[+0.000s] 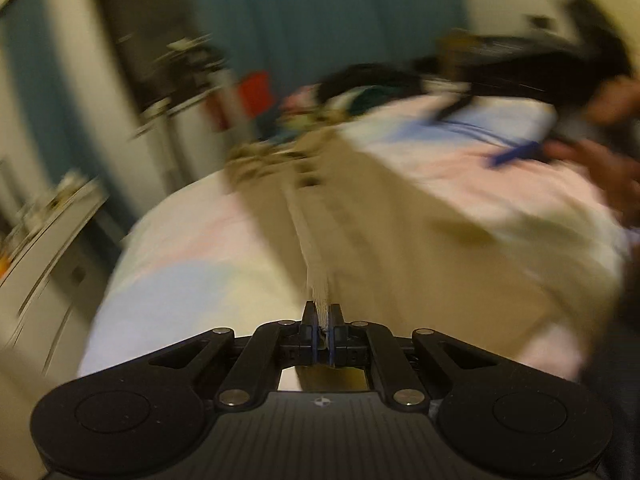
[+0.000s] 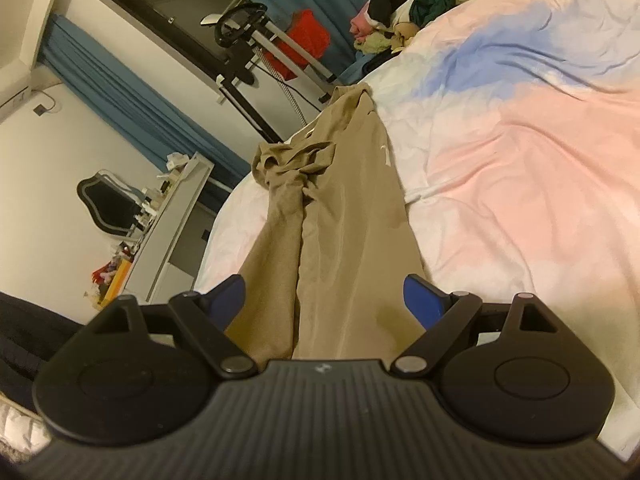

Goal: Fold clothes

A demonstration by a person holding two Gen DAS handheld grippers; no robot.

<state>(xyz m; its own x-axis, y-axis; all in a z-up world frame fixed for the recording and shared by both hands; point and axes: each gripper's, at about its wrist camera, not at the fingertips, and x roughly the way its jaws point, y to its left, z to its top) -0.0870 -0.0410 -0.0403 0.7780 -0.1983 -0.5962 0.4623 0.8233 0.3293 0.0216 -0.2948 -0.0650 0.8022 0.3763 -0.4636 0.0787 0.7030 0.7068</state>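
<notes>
On rumpled pastel bedspread [image 2: 520,152]: tan trousers [image 2: 344,216], ribbed hem clenched in left gripper [image 1: 323,312]; right gripper [image 2: 324,296] jaws released.

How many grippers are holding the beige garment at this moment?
1. The left gripper is shut on the garment's edge. The right gripper is open above it, holding nothing.
</notes>
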